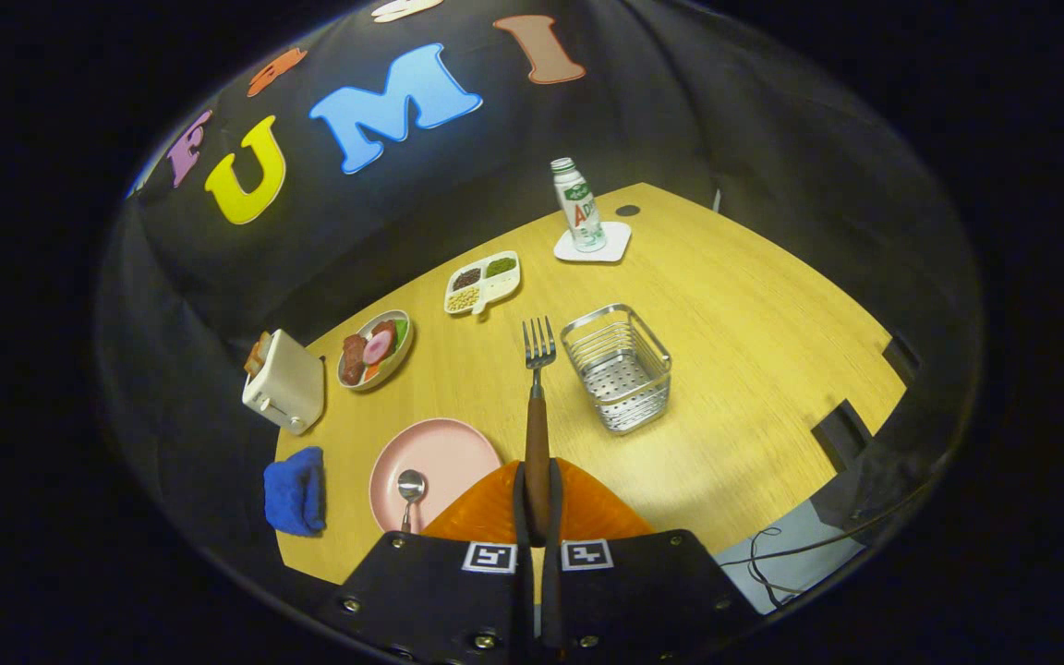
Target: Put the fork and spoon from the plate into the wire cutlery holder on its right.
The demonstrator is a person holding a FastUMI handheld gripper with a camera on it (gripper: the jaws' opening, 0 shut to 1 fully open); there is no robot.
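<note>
The gripper (538,517) has both fingers pressed against the brown handle of the fork (538,397), which sticks straight out ahead of them with its tines pointing away, raised above the wooden table (754,369). Just beyond the tines and off to the right stands the wire cutlery holder (618,368), upright, with nothing visible inside; nothing lies between it and the fork.

To the left of the fingers, close in, sits the pink plate (440,457), and the spoon (409,491) lies on its near part, bowl facing up; its handle runs back behind the finger mounts, so the end is hidden.

Left of the plate a blue cloth (296,491) lies folded near the table's edge, and beyond that stands a cream toaster (284,380) with what seems to be bread in its slot, though that part is small and dim. Further ahead on the left are a plate of food (375,349) and a divided tray (483,282) holding three sorts of grains or beans. Well beyond the holder a bottle (578,205) stands on a white coaster (615,249).
</note>
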